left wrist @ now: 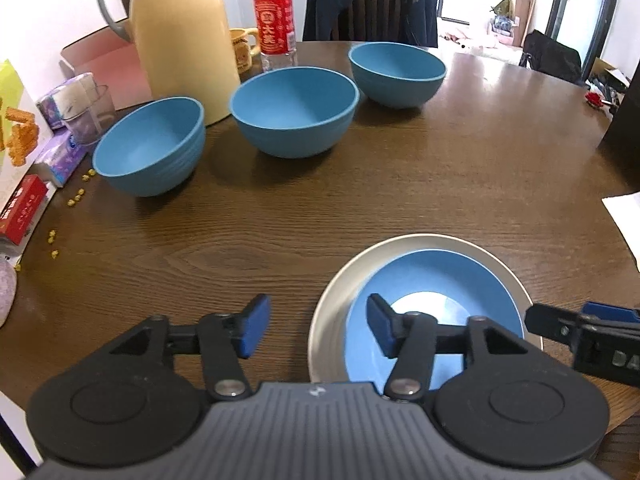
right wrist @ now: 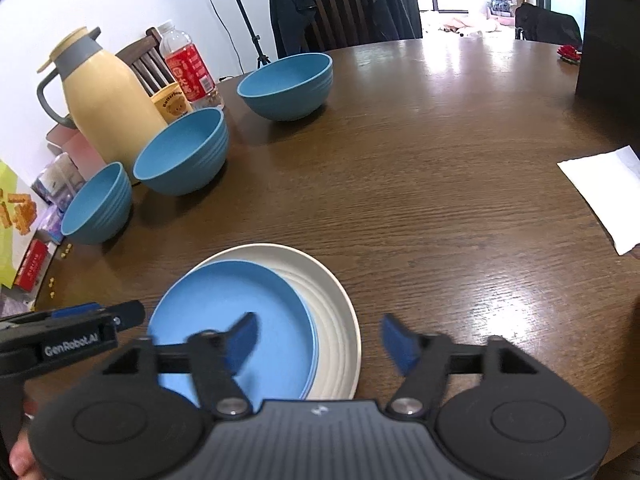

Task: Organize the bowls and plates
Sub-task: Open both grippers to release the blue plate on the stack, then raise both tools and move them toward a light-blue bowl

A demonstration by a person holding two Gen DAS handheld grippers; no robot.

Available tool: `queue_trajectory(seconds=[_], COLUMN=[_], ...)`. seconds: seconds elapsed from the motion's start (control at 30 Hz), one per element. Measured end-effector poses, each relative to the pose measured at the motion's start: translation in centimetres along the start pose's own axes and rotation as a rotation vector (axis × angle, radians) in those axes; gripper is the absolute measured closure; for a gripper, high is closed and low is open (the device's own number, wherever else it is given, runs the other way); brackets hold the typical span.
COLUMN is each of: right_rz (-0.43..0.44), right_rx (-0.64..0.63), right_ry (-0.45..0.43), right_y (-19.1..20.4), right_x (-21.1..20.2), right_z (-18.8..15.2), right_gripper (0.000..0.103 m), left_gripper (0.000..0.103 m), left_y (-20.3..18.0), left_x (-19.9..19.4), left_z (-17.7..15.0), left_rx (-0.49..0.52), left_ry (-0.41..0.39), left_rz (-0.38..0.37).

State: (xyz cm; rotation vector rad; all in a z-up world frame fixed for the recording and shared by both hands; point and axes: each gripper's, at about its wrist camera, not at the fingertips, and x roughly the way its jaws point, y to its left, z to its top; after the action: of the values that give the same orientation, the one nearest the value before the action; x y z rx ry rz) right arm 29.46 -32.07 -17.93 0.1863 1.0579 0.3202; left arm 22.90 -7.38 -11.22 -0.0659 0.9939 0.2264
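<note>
Table (left wrist: 360, 184) holds three bowls (left wrist: 294, 110) ahead of both open, empty grippers (left wrist: 316, 330); left one sits nearer; plates (right wrist: 336, 320) lie stacked below.

We look from two wrist cameras, each set just behind its own fingers and tilted steeply down at the table (left wrist: 360, 184); the left view sits low and close over the near edge, facing the far chair (left wrist: 376, 4); the right view sits just beside it, further right, facing the same way; each catches the other's gripper at its inner edge; both share the stacked plates (left wrist: 332, 308) near, the three bowls (left wrist: 294, 108) further off, the jug (left wrist: 180, 40) and bottle (left wrist: 276, 20) at far left.
</note>
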Motion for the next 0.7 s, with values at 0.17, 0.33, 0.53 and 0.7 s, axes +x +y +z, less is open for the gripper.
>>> queue_trajectory(seconds=[0.17, 0.33, 0.53, 0.7], right_rz=[0.009, 0.0, 0.002, 0.013], right_rx=[-0.011, -0.021, -0.019, -0.008], right_ry=[-0.002, 0.014, 0.014, 0.012], right_y=[0.0, 0.1, 0.3, 0.4], right_x=[-1.5, -2.8, -4.8, -6.2], right_z=[-0.2, -0.4, -0.8, -1.1], right_gripper=[0.005, 0.0, 0.0, 0.0], left_gripper=[0.016, 0.0, 0.0, 0.0], left_y=[1.3, 2.5, 3.4, 4.2], left_x=[-1.2, -2.6, -4.8, -6.2], left_z=[-0.3, -0.8, -2.0, -2.7], left_rx=[-0.02, -0.047, -0.078, -0.11], left_ry=[-0.013, 0.004, 0.009, 0.017], left_rz=[0.007, -0.012, 0.009, 0.009])
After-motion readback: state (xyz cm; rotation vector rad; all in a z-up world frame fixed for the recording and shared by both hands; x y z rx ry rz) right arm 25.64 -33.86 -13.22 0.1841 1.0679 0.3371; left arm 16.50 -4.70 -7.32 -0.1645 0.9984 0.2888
